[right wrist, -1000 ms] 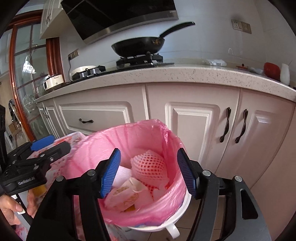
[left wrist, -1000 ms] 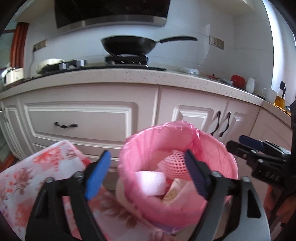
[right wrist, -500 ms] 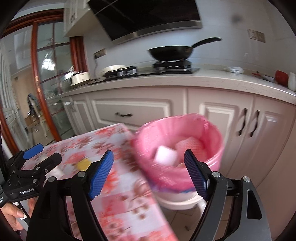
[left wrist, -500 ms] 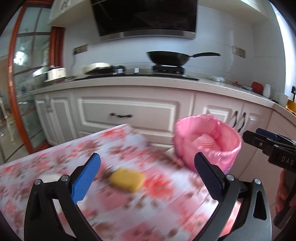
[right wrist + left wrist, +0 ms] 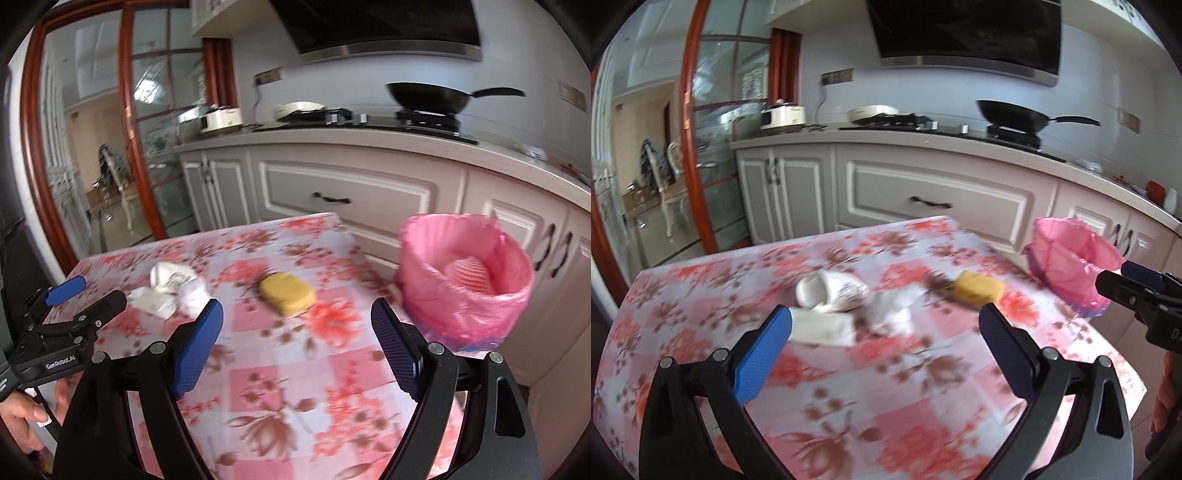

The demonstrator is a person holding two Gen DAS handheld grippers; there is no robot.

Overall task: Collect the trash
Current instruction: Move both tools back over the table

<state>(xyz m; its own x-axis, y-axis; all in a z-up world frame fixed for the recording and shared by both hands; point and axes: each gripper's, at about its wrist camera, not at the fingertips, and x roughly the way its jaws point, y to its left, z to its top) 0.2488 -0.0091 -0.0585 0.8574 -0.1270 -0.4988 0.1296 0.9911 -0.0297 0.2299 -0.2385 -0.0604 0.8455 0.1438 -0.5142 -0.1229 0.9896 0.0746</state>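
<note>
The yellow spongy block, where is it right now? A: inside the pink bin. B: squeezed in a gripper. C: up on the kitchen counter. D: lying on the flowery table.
D: the yellow block lies on the flowery table, beside the pink-lined bin and apart from both open grippers, the right gripper and the left gripper.

— Left gripper [image 5: 884, 345]: black frame, blue ribbed pads [image 5: 762, 354], silver screws at the joints.
— Right gripper [image 5: 297, 345]: same black frame, blue pads [image 5: 395, 350].
— White lettering along the left one's side, partly legible. Pale-painted thumbnail underneath.
</note>
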